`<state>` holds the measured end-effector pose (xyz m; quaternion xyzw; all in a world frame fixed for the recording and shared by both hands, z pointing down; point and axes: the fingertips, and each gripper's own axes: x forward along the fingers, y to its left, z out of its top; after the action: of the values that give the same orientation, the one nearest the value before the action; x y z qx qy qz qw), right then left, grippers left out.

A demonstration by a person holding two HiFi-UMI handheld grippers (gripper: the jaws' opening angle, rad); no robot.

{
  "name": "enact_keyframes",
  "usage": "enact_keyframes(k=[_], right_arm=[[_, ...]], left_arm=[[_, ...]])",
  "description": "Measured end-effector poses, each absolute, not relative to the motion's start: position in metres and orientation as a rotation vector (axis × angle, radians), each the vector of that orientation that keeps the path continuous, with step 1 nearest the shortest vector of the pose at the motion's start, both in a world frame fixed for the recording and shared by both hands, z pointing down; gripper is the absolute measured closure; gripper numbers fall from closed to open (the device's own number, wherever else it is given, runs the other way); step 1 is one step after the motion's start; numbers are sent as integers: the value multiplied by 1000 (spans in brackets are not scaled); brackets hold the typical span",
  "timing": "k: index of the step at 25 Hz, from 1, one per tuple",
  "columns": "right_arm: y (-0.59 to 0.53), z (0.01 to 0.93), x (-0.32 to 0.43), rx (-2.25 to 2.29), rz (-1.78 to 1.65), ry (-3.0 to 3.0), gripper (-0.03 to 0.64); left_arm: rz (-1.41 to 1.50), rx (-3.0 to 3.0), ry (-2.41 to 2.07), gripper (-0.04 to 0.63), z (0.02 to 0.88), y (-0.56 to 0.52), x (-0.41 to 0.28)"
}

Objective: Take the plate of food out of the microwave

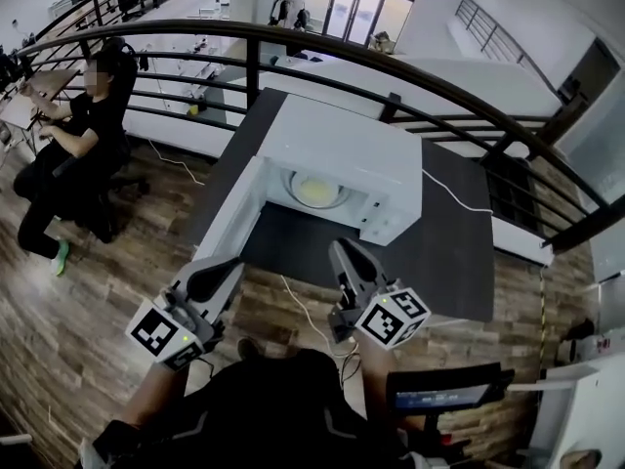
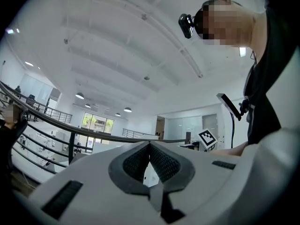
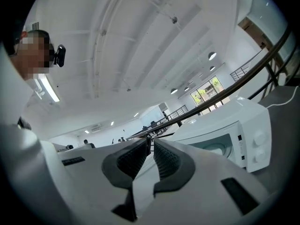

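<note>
the plate of food (image 1: 317, 191) sat inside the white microwave (image 1: 342, 140), its door (image 1: 229, 213) swung open, on a dark table (image 1: 459, 252). the left gripper (image 1: 227, 267) had its jaws together on nothing; the right gripper (image 1: 344, 252) had its jaws a narrow slit apart, empty, both short of the plate

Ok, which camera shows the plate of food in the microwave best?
Head view: it looks down into the open microwave onto the plate. Right gripper view catches only a pale sliver; left gripper view, nothing.
</note>
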<state>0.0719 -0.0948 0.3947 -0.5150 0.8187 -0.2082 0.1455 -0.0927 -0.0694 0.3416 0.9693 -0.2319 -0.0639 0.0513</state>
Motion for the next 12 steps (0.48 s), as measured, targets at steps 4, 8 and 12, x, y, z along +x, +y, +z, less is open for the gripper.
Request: enact_keyframes(k=[4, 8, 12], right_arm=[[-120, 418, 54, -1487, -696, 2340, 558], [-167, 449, 33, -1457, -818, 2283, 532], [-200, 478, 52, -1428, -922, 2218, 496]], left_arm=[[-214, 2936, -683, 591, 347, -91, -111], [-199, 2933, -680, 591, 355, -133, -130], [-167, 2920, -734, 591, 357, -154, -115]])
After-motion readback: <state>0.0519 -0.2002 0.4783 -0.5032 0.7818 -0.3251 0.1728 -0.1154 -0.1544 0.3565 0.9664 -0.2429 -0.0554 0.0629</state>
